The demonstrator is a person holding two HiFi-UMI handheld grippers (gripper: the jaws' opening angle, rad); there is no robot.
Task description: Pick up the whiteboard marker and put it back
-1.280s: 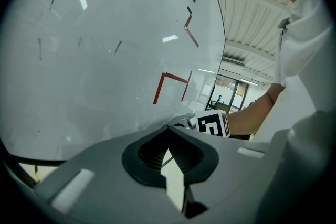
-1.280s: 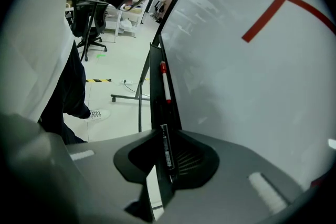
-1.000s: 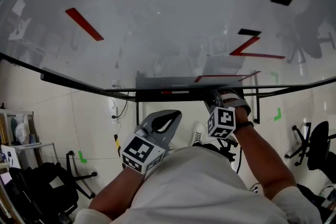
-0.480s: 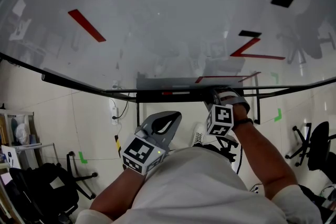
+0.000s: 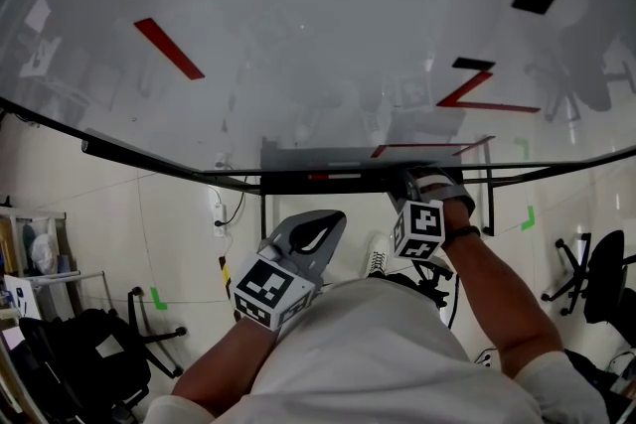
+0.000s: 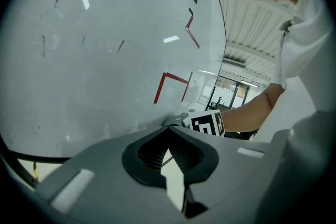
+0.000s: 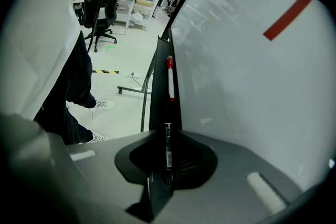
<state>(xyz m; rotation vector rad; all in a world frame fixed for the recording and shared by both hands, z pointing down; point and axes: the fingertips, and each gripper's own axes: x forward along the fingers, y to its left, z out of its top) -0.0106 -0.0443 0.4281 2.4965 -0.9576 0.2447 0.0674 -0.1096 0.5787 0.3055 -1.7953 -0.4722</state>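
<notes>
Right gripper [image 7: 167,132] was at the right end of the marker tray [image 7: 157,93], which ran along the bottom edge of the whiteboard [image 7: 252,86]. Its fingers were closed narrow on a dark-barrelled whiteboard marker [image 7: 168,150]. The marker sat in the slot between the two fingers, barrel lengthwise along them. Its far tip poked just past the fingertips toward the tray. Whether it touched the tray, could not tell. Farther along the tray lay a second marker [image 7: 170,80], white body with a red cap, flat and in line with the held one, apart from it. From the head view, the right gripper [image 5: 422,190] was up against the tray [image 5: 298,176] under the whiteboard [image 5: 318,35]; the held marker was hidden there. Left gripper [image 5: 320,225] hung lower and to the left, well clear of the tray. In its own view the left gripper [image 6: 169,129] had its fingers drawn together at the tips, nothing between them.
</notes>
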